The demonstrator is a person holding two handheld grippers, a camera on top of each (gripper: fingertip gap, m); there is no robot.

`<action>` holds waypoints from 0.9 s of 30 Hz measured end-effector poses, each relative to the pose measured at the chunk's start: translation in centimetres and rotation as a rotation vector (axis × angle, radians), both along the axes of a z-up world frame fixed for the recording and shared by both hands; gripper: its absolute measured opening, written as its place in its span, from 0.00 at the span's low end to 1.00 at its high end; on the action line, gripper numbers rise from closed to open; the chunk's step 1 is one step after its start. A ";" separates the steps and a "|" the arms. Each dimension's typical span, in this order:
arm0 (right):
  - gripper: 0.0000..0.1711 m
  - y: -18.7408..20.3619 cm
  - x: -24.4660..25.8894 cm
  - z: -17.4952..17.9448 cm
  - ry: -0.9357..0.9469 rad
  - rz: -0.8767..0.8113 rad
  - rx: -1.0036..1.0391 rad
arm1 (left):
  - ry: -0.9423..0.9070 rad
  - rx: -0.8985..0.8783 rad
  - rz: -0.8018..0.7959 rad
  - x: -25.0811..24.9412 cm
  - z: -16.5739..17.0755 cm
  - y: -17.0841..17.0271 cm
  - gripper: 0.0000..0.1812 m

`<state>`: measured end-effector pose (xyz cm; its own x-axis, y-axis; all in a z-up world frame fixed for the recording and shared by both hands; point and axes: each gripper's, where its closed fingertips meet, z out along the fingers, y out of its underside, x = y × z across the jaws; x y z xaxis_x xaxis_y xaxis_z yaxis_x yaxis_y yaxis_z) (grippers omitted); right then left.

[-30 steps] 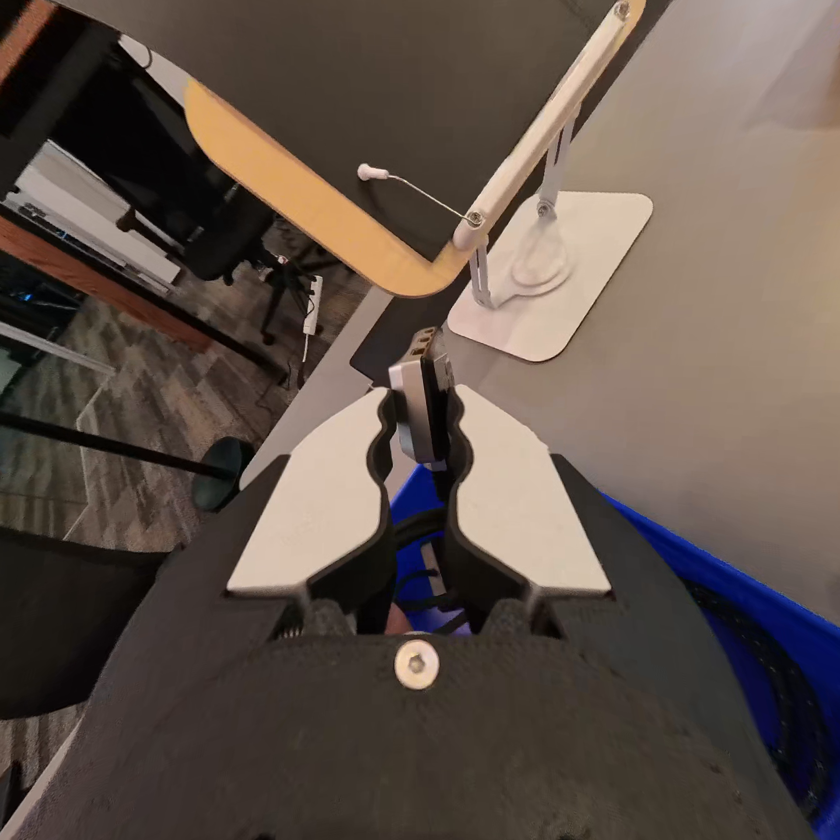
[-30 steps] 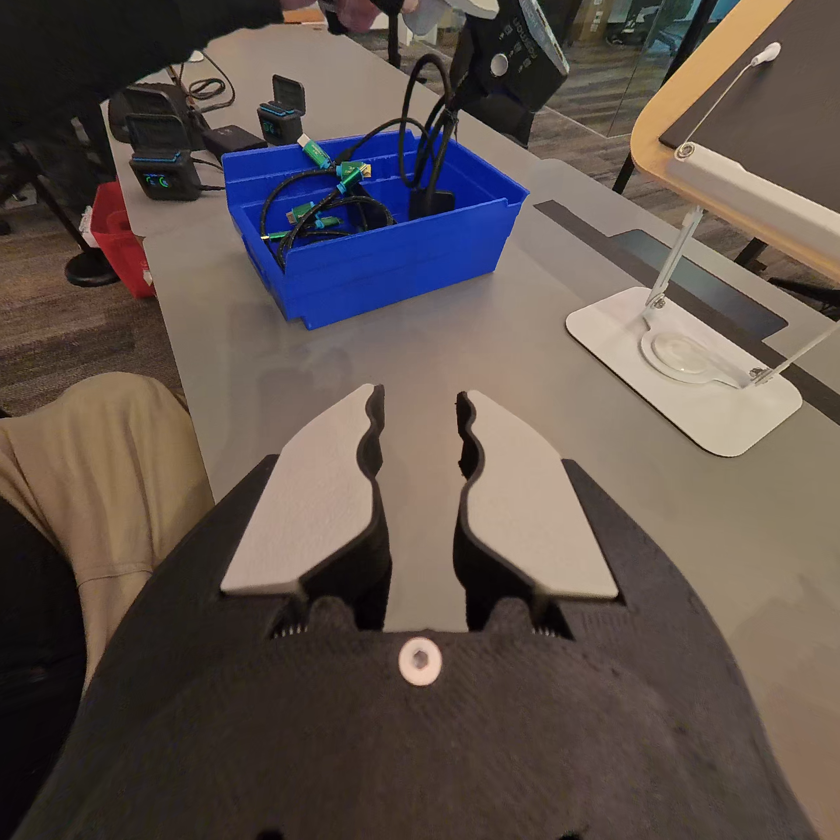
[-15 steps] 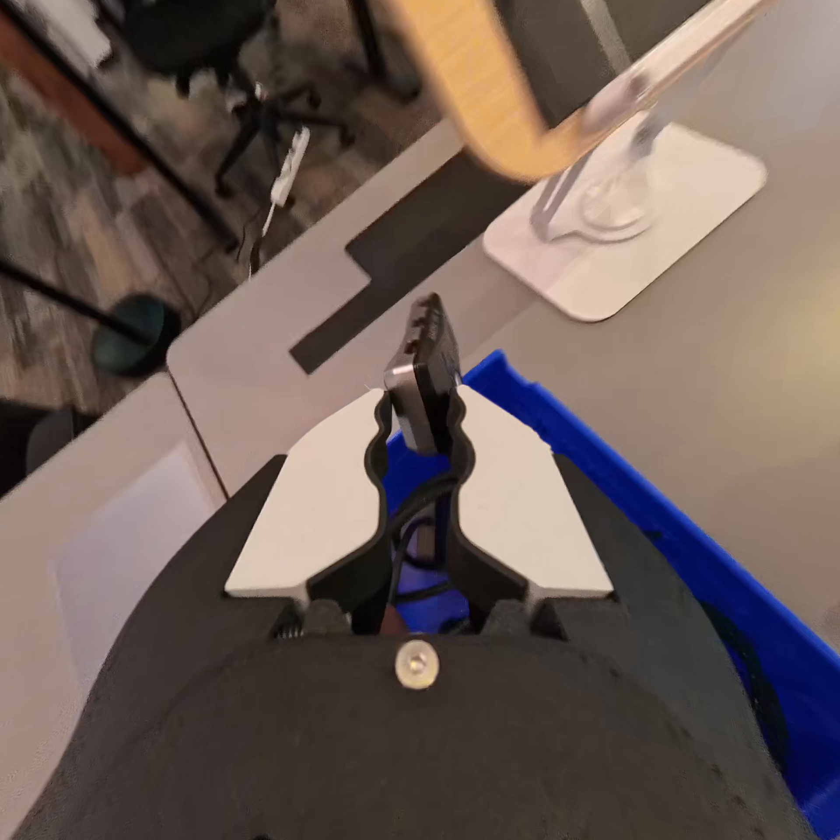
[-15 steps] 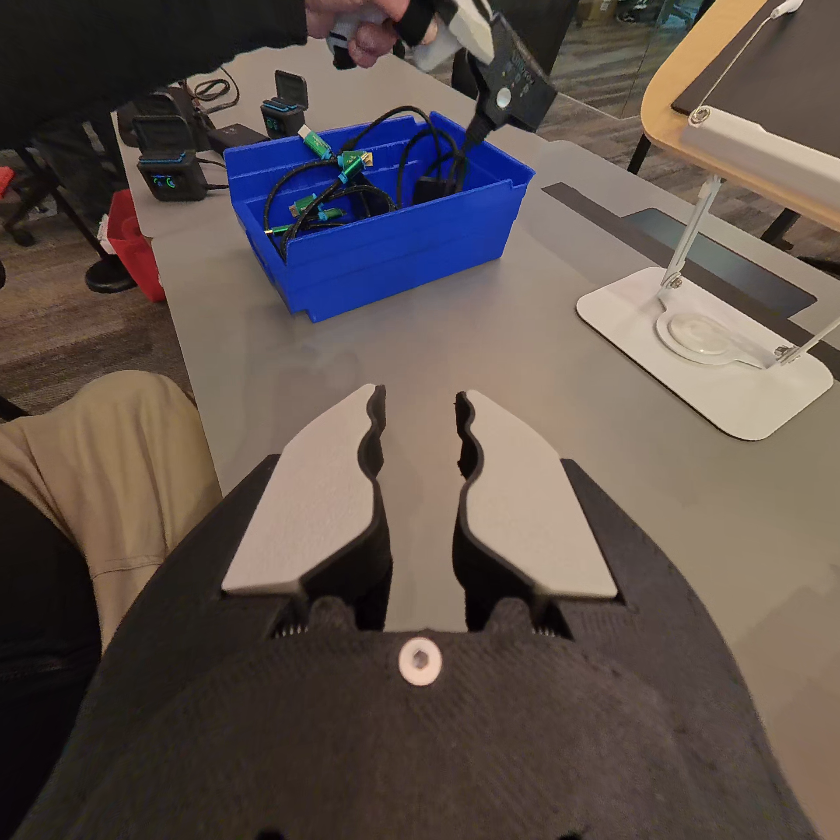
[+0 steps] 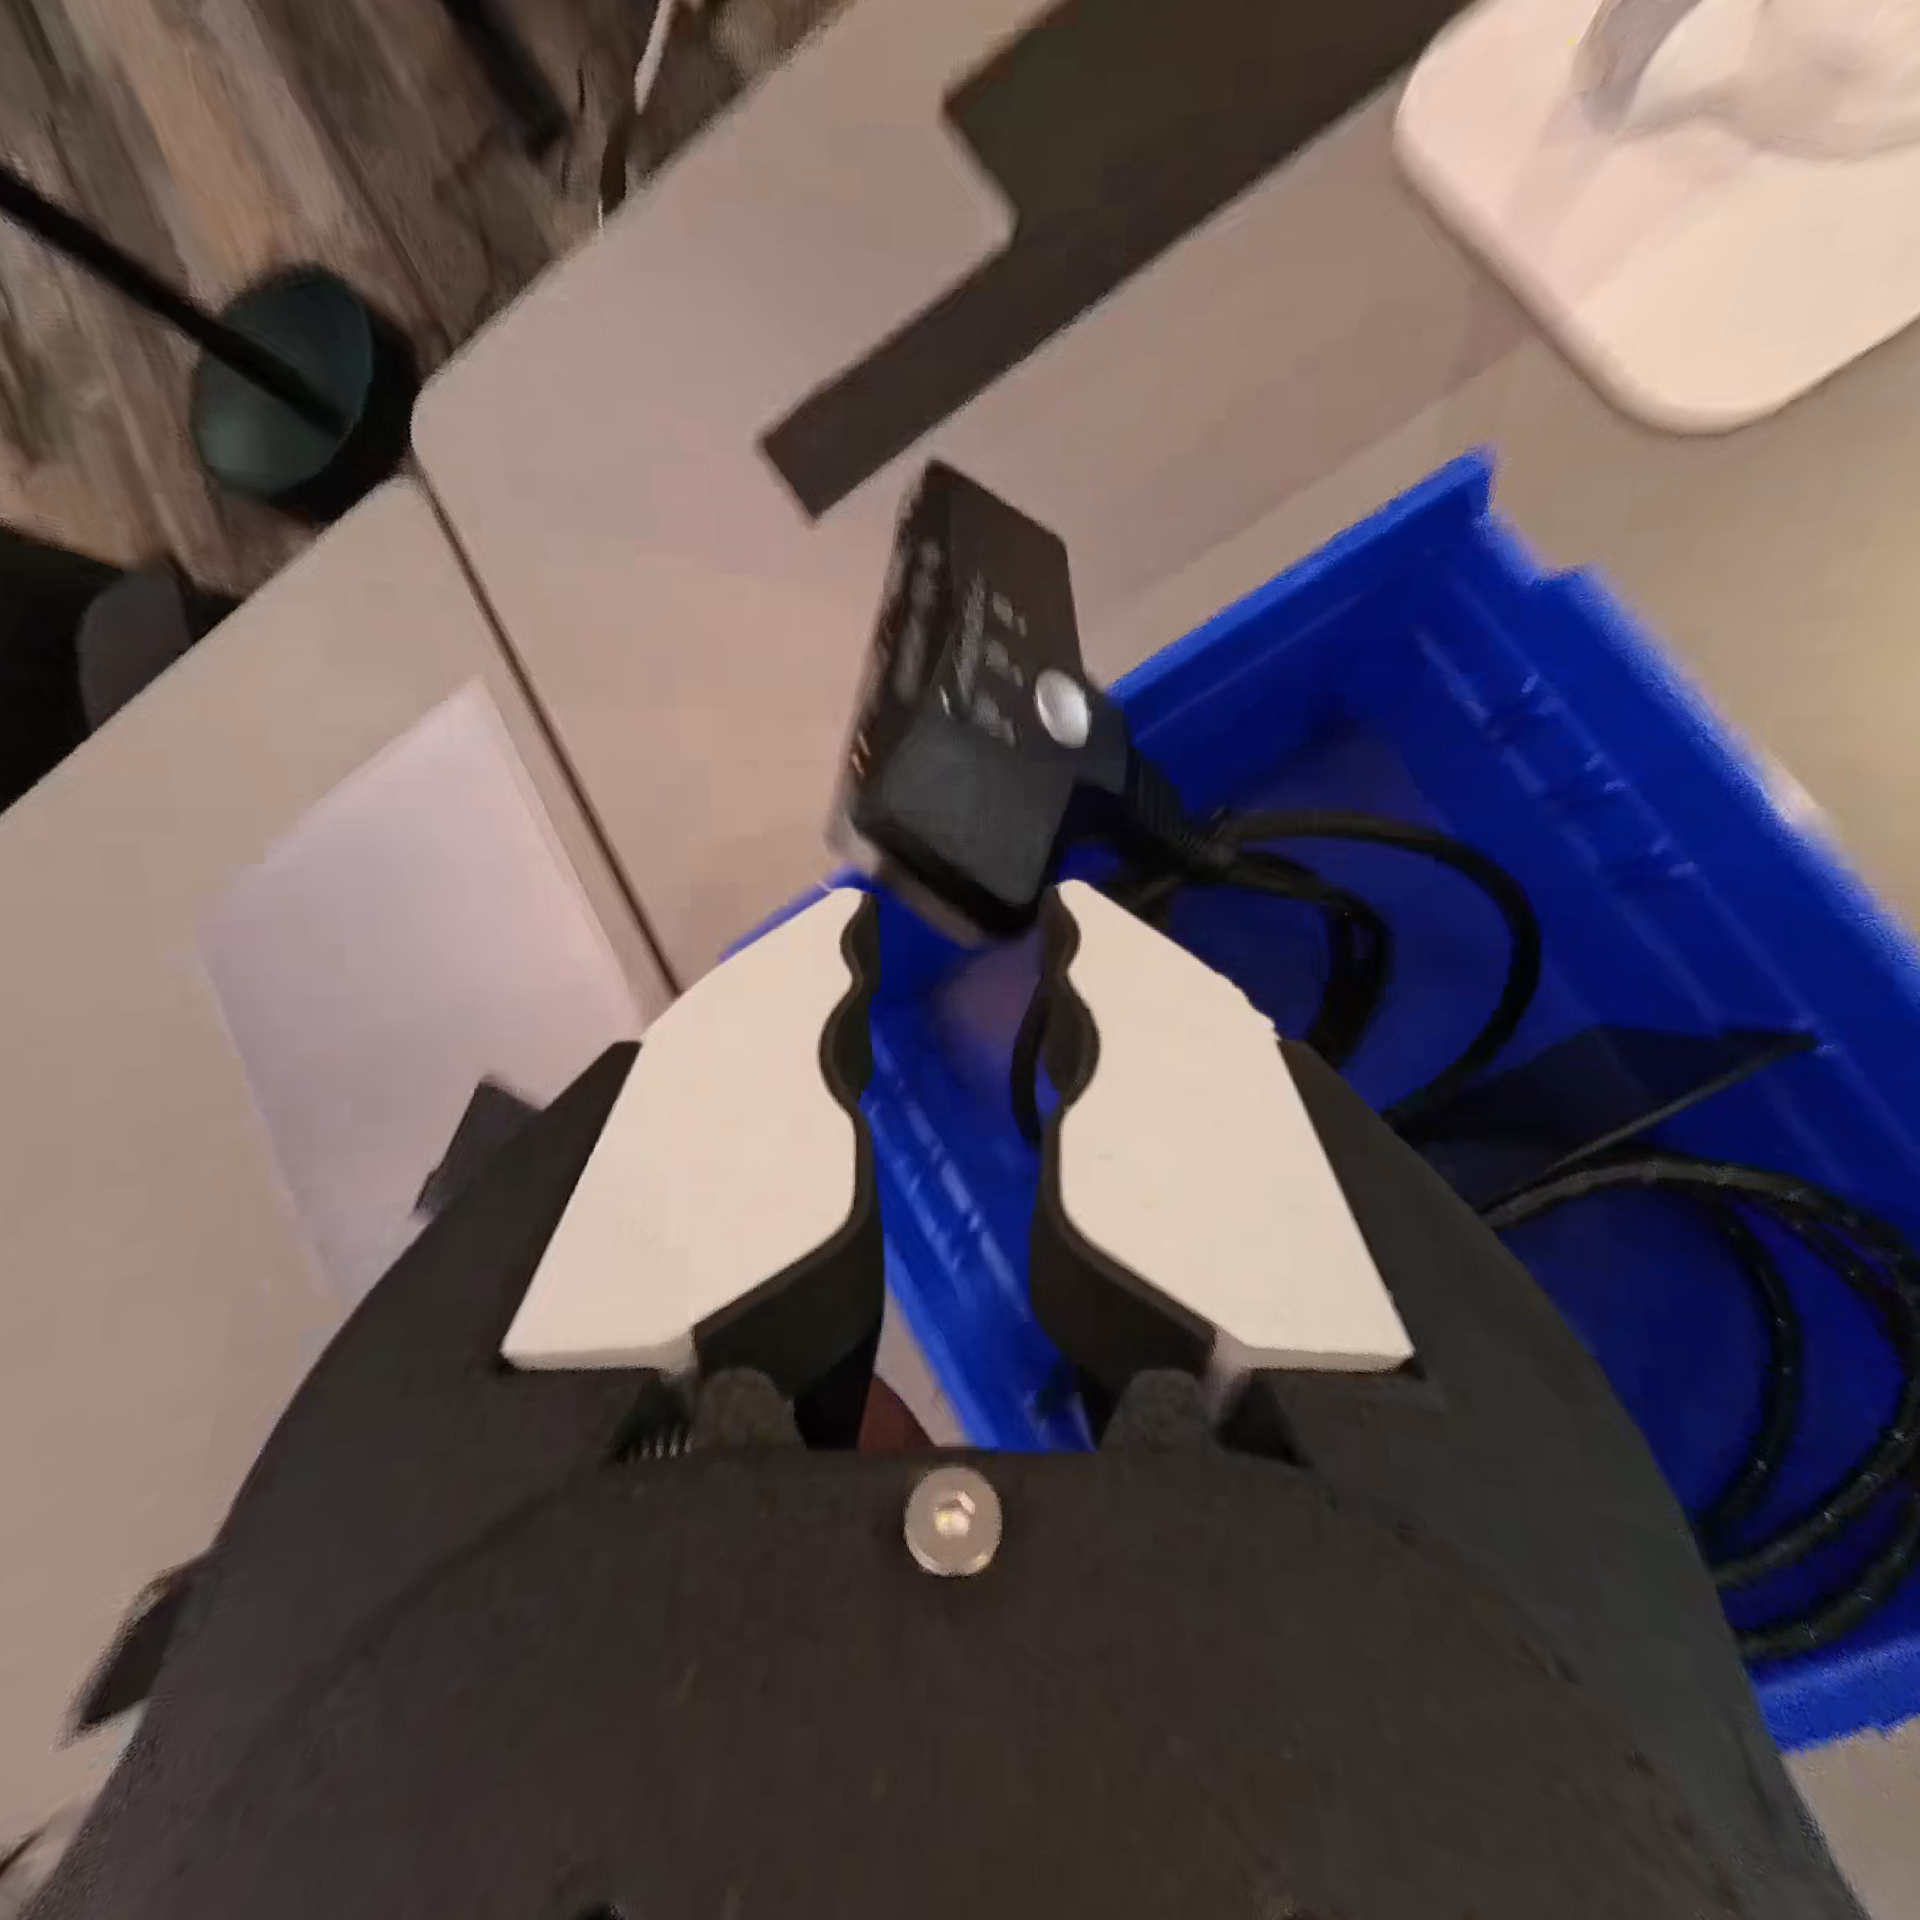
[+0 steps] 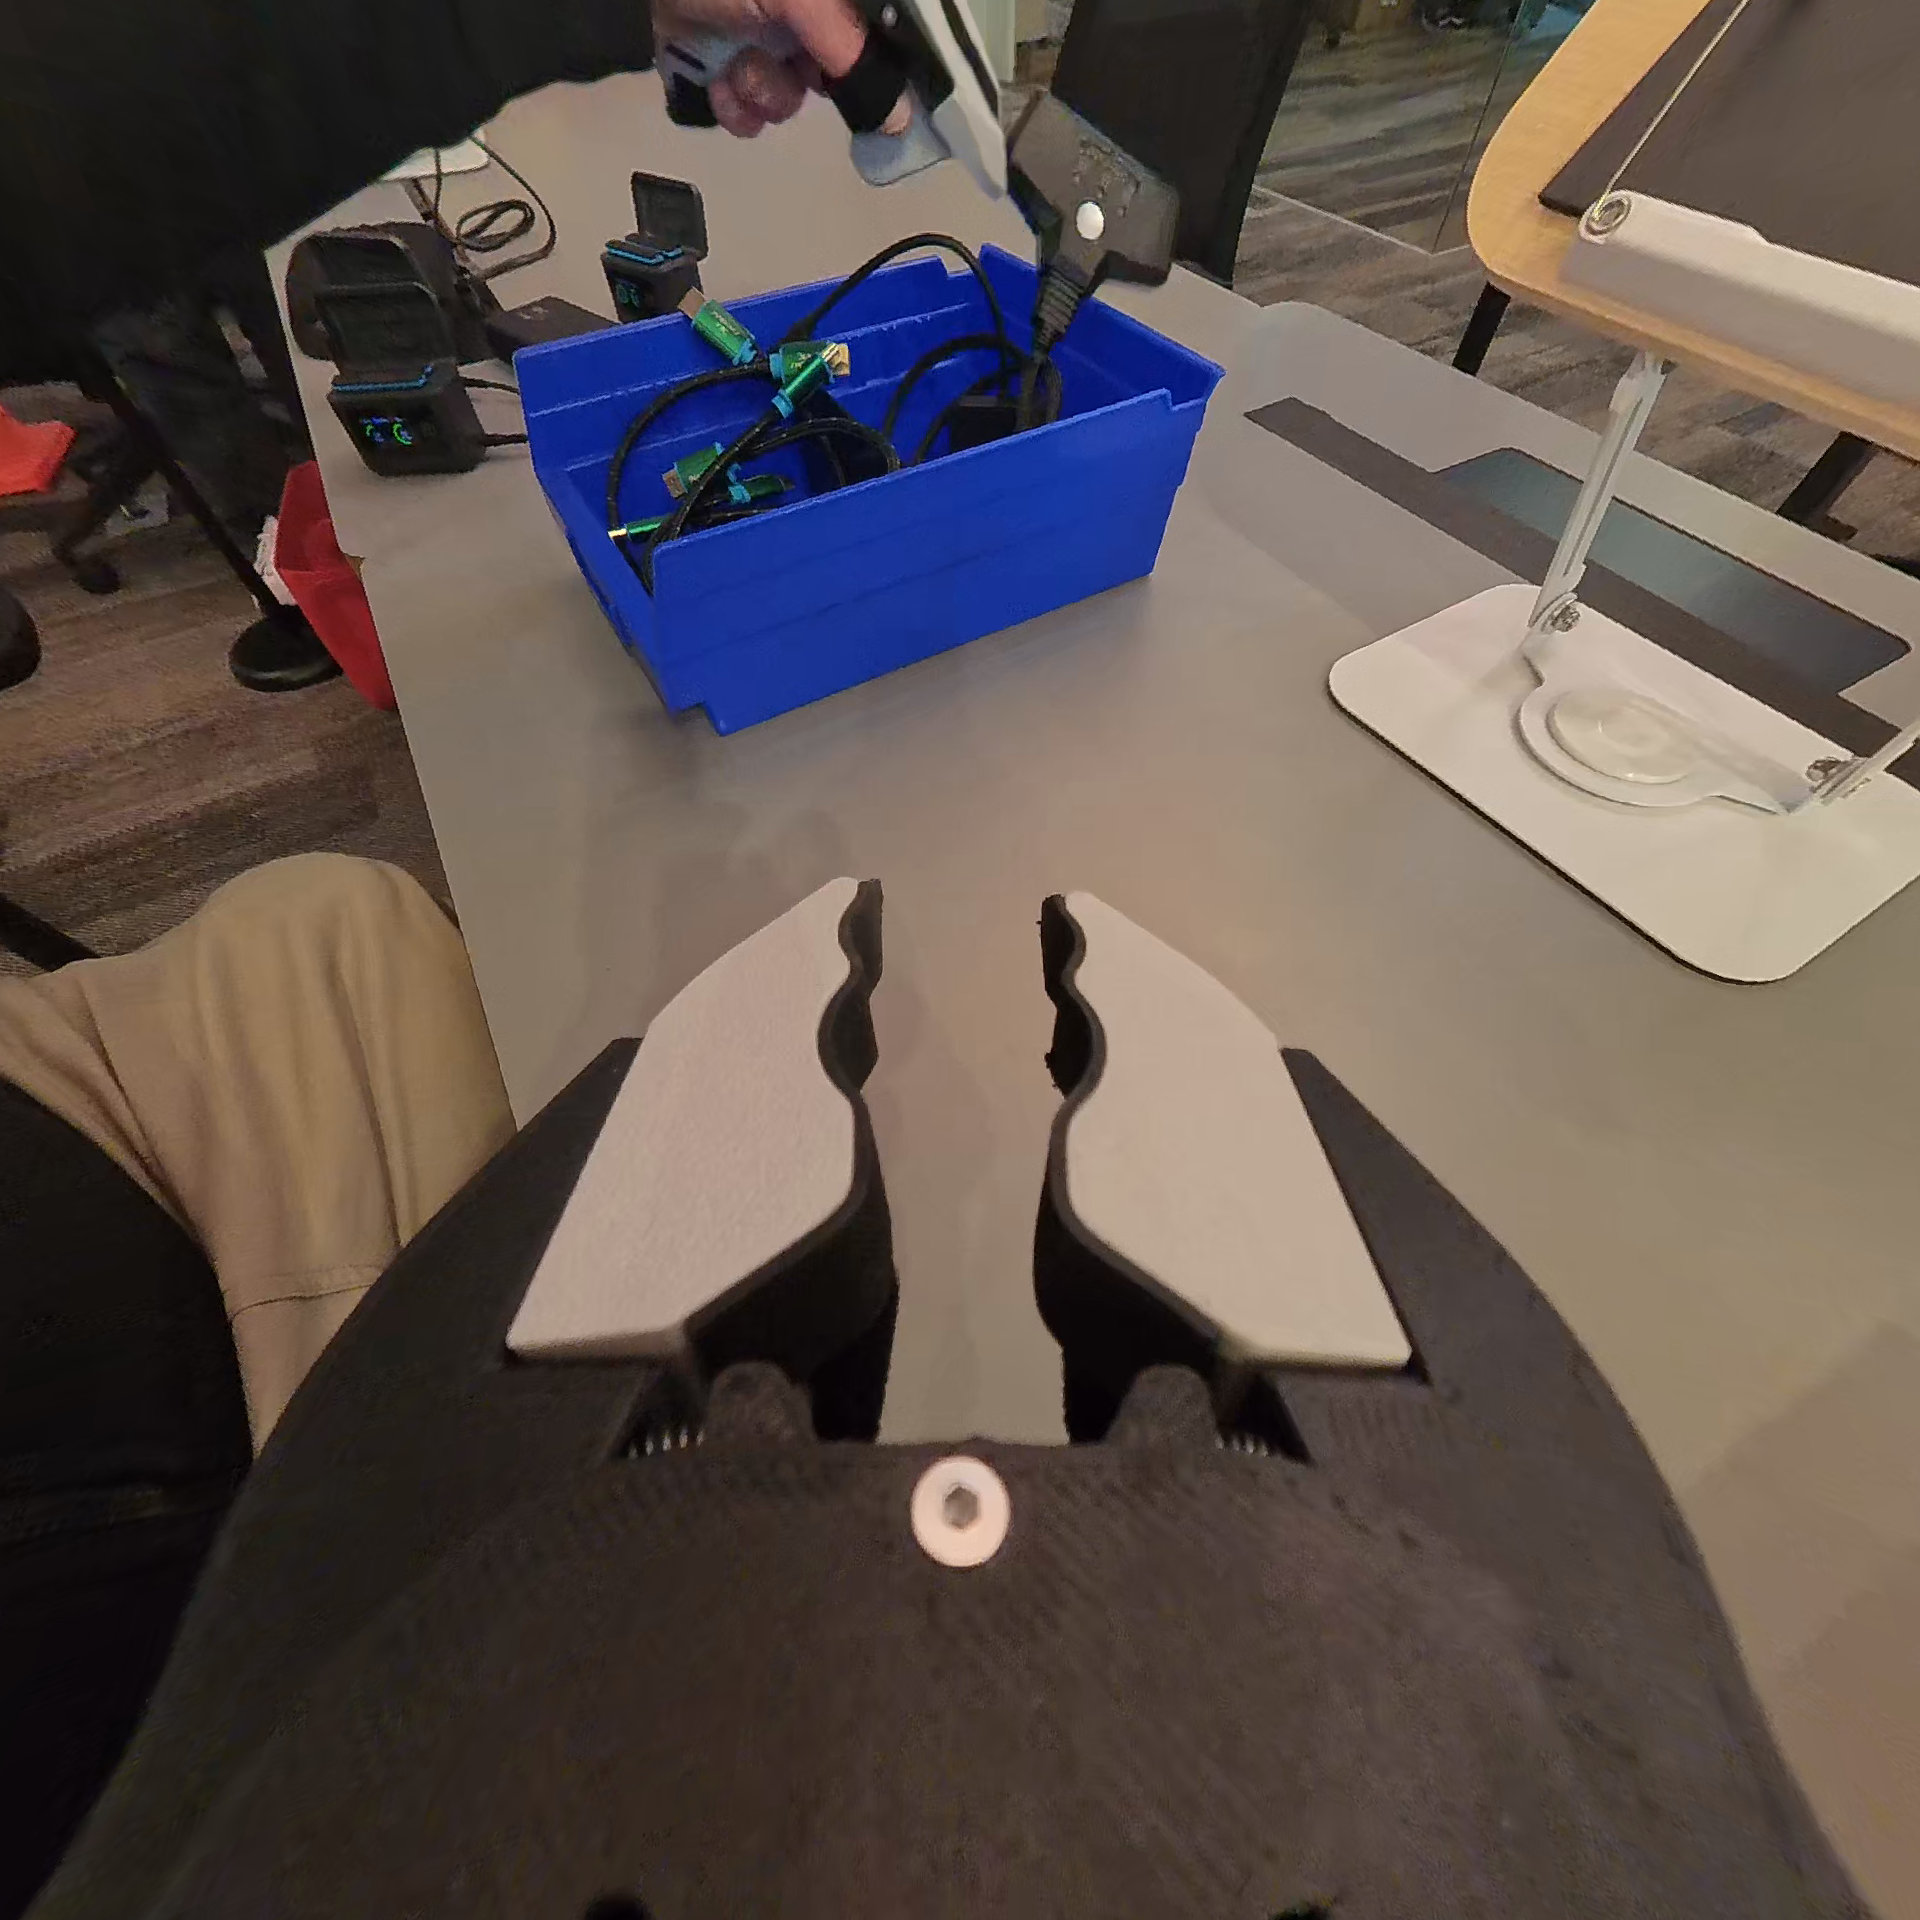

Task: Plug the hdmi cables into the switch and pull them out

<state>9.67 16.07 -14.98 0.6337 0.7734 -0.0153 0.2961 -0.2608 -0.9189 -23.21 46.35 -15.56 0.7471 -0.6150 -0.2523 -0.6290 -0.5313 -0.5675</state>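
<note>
My left gripper (image 5: 958, 899) is shut on the lower end of the black HDMI switch (image 5: 966, 727) and holds it in the air over the far corner of the blue bin (image 5: 1558, 675). The switch has a silver button on top, and a black cable (image 5: 1455, 862) hangs from it into the bin. In the right wrist view the switch (image 6: 1091, 197) hangs above the blue bin (image 6: 914, 582), which holds several black HDMI cables with green plugs (image 6: 748, 416). My right gripper (image 6: 961, 904) is open and empty, low over the grey table, well short of the bin.
A white stand base (image 6: 1558, 810) sits on the table at the right and carries a tilted wood-edged board (image 6: 1538, 156). Black charger cases (image 6: 395, 416) stand behind the bin at the left. A red bin (image 6: 332, 592) is on the floor. A person's beige-clad leg (image 6: 260, 1039) is at the left. The left gripper's tips are roughly 45 centimeters from the right gripper's.
My left gripper tipped downward and moved lower over the bin. The switch turned in the jaws and now shows its top face. My right gripper hardly moved.
</note>
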 end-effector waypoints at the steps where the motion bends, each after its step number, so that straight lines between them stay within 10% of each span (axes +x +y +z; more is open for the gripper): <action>1: 0.17 0.0 0.0 0.0 0.000 0.002 -0.001 | 0.094 -0.010 0.006 -1.1 -0.4 -0.1 0.17; 12: 0.17 0.0 0.1 -0.2 0.007 0.003 -0.008 | 0.081 -0.021 -0.202 1.4 -1.3 -3.6 0.23; 16: 0.17 0.0 0.1 -0.1 0.002 0.002 -0.001 | 0.306 -0.010 -0.216 0.1 -3.2 -3.0 0.03; 27: 0.17 0.0 0.3 -0.2 0.010 0.002 -0.006 | 0.326 -0.011 -0.330 0.7 -1.3 -5.4 0.02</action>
<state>9.99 16.09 -15.18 0.6317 0.7747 -0.0259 0.2879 -0.2655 -0.9201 -22.56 40.94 -16.89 0.3938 -0.8107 -0.4333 -0.9101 -0.2776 -0.3077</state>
